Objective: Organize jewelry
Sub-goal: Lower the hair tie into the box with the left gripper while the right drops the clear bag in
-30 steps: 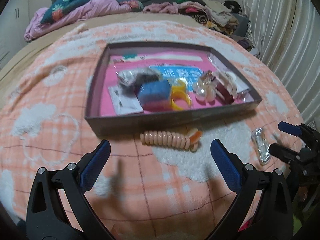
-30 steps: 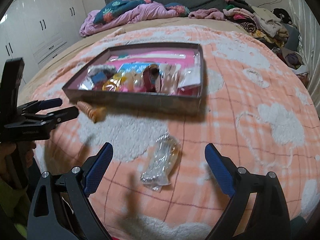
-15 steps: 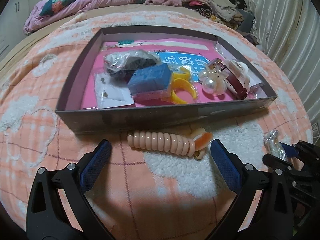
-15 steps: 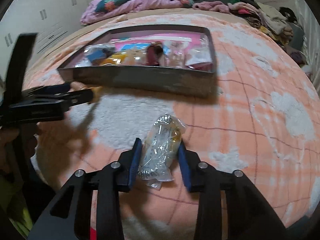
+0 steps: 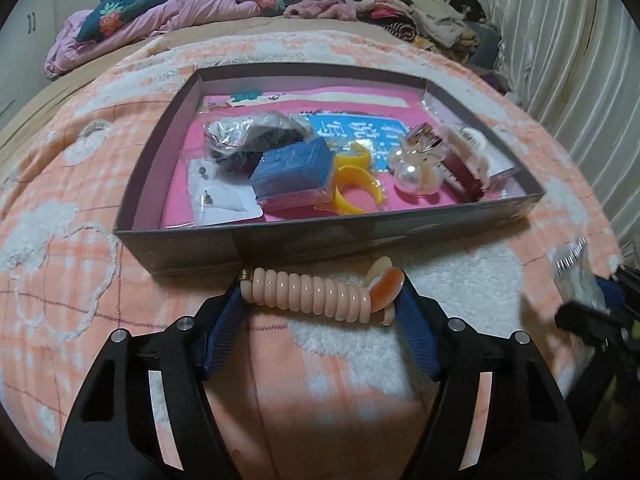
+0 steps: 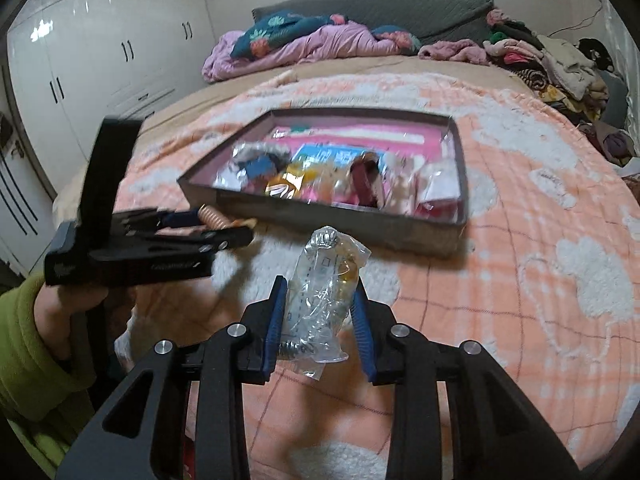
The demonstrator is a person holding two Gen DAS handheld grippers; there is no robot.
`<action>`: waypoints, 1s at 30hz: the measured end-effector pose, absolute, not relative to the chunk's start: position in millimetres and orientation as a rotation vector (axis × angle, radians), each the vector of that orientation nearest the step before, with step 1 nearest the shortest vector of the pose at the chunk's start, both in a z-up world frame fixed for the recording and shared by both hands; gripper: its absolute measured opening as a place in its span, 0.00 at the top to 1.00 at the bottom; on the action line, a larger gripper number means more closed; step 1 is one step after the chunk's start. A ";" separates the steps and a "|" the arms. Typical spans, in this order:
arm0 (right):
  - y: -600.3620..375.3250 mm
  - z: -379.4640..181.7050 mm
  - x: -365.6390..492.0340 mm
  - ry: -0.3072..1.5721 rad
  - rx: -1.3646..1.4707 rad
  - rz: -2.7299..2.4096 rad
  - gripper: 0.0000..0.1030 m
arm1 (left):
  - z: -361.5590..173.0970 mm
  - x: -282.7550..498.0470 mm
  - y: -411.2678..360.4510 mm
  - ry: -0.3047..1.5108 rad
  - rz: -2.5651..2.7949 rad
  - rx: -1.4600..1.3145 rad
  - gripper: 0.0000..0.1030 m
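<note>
My left gripper [image 5: 320,300] is shut on a peach spiral hair tie [image 5: 312,290], held end to end just in front of the grey box [image 5: 320,240] on the bed. The box holds a blue case [image 5: 294,174], a yellow ring [image 5: 356,188], a pearl clip [image 5: 416,170] and bagged items. My right gripper [image 6: 318,320] is shut on a clear plastic bag of jewelry [image 6: 324,288], lifted above the blanket in front of the box [image 6: 340,220]. The left gripper [image 6: 224,228] with the hair tie [image 6: 212,216] shows at the left of the right wrist view.
An orange and white fleece blanket [image 5: 80,240] covers the bed. Piled clothes [image 6: 540,56] and a purple quilt [image 6: 304,44] lie at the bed's far end. White wardrobes [image 6: 80,60] stand at the left. Curtains [image 5: 580,60] hang at the right.
My left gripper has closed on the hair tie. My right gripper has lifted the plastic bag off the blanket and moved toward the box.
</note>
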State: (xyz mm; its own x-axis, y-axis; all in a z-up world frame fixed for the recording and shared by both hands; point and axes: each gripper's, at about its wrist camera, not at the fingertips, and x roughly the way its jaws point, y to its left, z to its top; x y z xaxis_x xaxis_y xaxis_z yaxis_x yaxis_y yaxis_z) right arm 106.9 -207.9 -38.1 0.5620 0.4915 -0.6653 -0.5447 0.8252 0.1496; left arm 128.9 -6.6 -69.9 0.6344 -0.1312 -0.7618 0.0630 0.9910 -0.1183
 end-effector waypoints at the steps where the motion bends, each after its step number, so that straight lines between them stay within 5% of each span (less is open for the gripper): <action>1: -208.9 -36.0 108.2 0.754 -0.070 0.609 0.70 | -65.8 124.0 -4.5 0.869 -0.119 -0.096 0.39; 30: -223.3 49.7 152.5 0.534 -0.016 0.531 0.70 | 25.0 147.8 14.7 0.681 -0.102 -0.101 0.39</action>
State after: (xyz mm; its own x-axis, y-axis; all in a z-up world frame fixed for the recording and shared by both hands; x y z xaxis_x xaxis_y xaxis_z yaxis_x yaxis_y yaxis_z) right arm 152.5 -223.3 49.7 0.7296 0.4783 -0.4888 -0.4866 0.8653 0.1204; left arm 147.8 14.7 25.0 0.7724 -0.1267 -0.6224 0.0606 0.9901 -0.1263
